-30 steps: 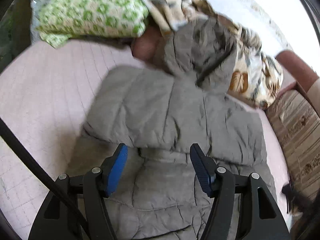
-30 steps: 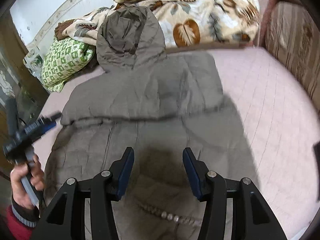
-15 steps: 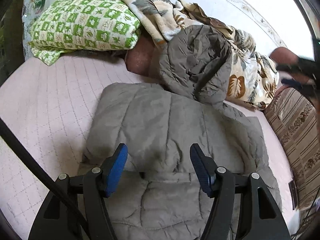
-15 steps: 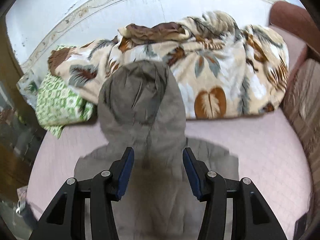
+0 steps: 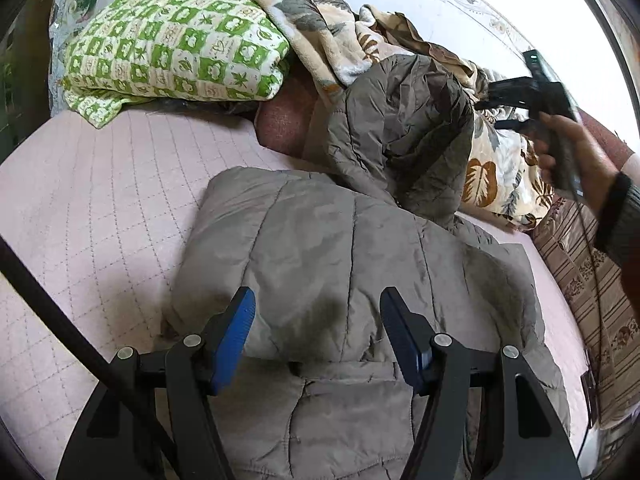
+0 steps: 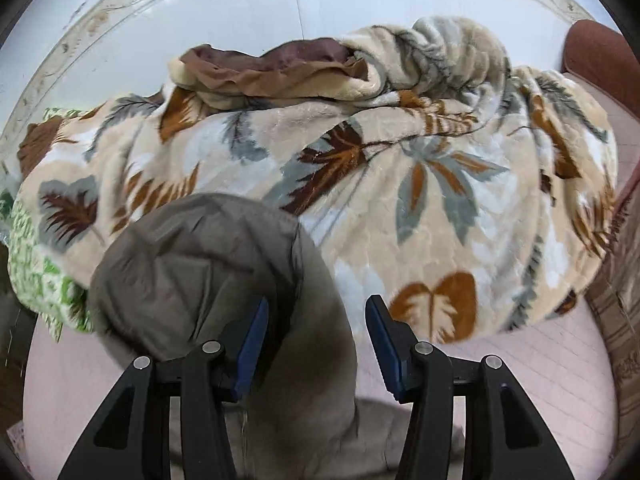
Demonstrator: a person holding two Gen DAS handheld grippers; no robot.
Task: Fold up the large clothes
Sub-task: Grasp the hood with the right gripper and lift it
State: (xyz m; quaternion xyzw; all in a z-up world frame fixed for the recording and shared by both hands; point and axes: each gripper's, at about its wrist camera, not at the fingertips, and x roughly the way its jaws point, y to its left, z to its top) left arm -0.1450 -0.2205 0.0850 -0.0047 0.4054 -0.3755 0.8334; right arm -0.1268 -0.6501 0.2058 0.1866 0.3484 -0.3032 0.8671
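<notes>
Here, in the left wrist view, the grey padded jacket (image 5: 340, 264) is seen spread over the middle and lower part of the frame, its body lying flat on the pink quilted bed cover (image 5: 92, 208) with a side panel apparently already turned in. The left gripper (image 5: 318, 334) is held above the jacket's middle with its blue-padded tongs apart and nothing caught between them. The hood (image 5: 400, 136) is propped up in the upper centre against the heap of bedding, and the right gripper (image 5: 506, 108), carried in the person's hand, is seen at the upper right edge, close to the hood. The step in hand is judged to be the turning-down of the hood onto the jacket's back; it would be done best if the hood is taken by its top edge, lifted clear of the blanket, and laid flat along the centre line while the body is kept from sliding. A green-and-white checked pillow (image 5: 172, 48) is seen at the upper left, and a striped sofa side (image 5: 580, 272) at the right. In the right wrist view, the right gripper (image 6: 316, 344) is shown with its tongs apart, the hood (image 6: 200, 276) lying at lower left with its edge reaching between them, though no grip is made. The leaf-patterned blanket (image 6: 400, 168) fills the middle of the frame, and a pale wall (image 6: 280, 0) with a patterned border runs along the top.
</notes>
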